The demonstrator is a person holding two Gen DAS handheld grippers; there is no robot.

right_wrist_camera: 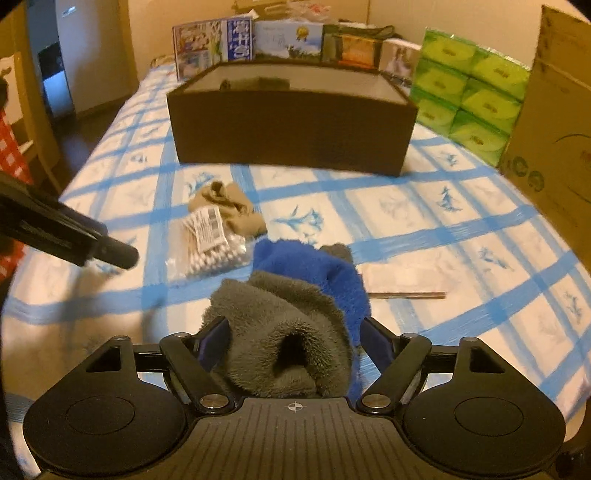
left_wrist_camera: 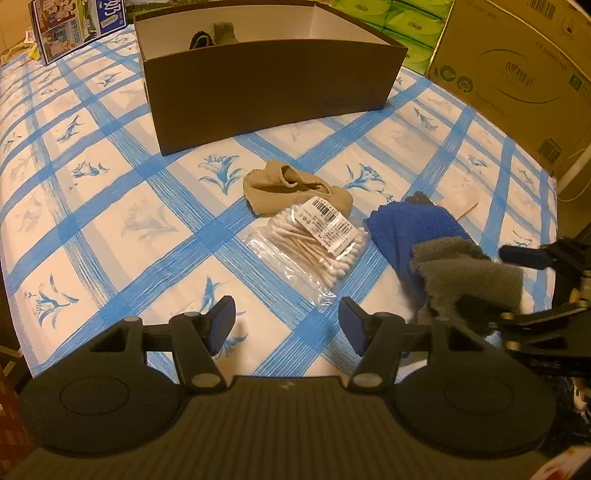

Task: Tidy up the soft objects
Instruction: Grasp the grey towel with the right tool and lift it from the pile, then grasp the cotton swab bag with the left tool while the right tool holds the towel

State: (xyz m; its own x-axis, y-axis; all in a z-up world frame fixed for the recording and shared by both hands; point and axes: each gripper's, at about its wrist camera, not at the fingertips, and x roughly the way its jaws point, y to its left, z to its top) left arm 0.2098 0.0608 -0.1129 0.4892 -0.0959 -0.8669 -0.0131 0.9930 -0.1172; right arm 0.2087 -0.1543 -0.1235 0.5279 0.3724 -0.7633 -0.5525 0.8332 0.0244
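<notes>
Right gripper [right_wrist_camera: 293, 345] jaws stood apart around grey-and-blue fuzzy sock [right_wrist_camera: 291, 332], left gripper [left_wrist_camera: 286, 323] jaws open over table [left_wrist_camera: 110, 206], brown box [left_wrist_camera: 266, 88] held 2 socks [left_wrist_camera: 214, 35].

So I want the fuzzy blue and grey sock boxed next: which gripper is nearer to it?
Right. The right gripper straddles the blue and grey sock, jaws open around its grey cuff. The left gripper hovers open over bare tablecloth, off to the sock's left.

Little can be read: the cotton swab bag [left_wrist_camera: 314, 243] in front of the brown box [left_wrist_camera: 273, 92] carries a barcode label [left_wrist_camera: 328, 221], its print too small; the cardboard carton [left_wrist_camera: 517, 74] to the box's right bears barcodes and recycling symbols.
</notes>
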